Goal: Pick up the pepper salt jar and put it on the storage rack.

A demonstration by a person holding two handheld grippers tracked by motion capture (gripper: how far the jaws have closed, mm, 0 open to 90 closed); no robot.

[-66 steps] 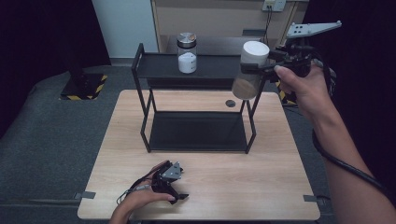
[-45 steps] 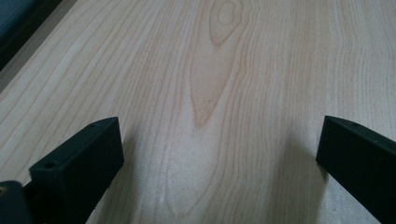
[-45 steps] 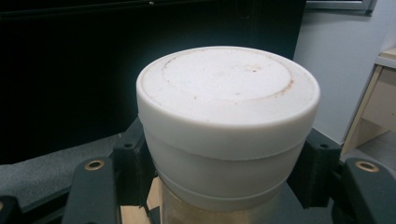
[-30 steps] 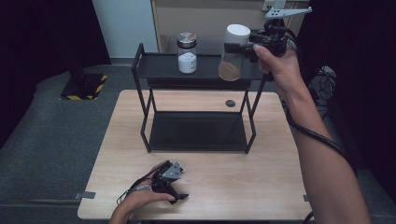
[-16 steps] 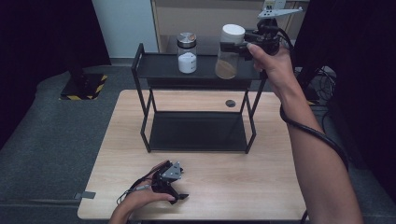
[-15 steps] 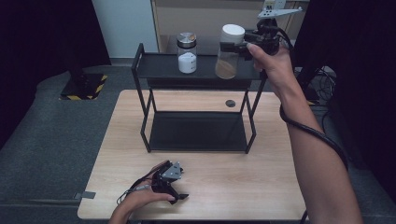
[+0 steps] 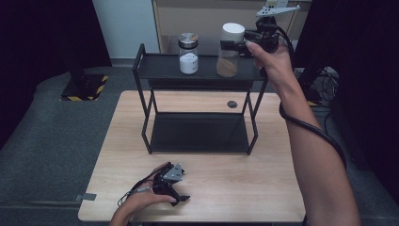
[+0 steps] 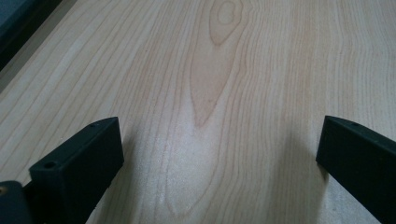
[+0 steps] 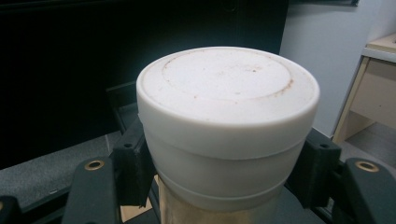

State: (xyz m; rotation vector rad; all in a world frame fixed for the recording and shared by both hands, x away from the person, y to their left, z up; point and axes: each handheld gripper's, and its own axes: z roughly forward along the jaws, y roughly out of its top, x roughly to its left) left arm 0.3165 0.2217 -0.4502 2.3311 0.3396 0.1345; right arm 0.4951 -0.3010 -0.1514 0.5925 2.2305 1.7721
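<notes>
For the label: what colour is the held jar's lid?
White lid, clearest in the right gripper view.

Two jars [image 7: 229,49] [image 7: 188,56], one black rack [image 7: 146,77], one table [image 7: 235,188], two tongs [image 7: 234,44] [image 7: 181,198]

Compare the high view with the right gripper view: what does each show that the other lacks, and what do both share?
High view alone: the wooden table, the black rack with a second jar of white contents on its top shelf, and the left gripper resting near the table's front edge. Right gripper view alone: brownish stains on the white lid, close up. Shared: the right gripper shut on the white-lidded jar just under the lid, over the rack's top shelf.
</notes>
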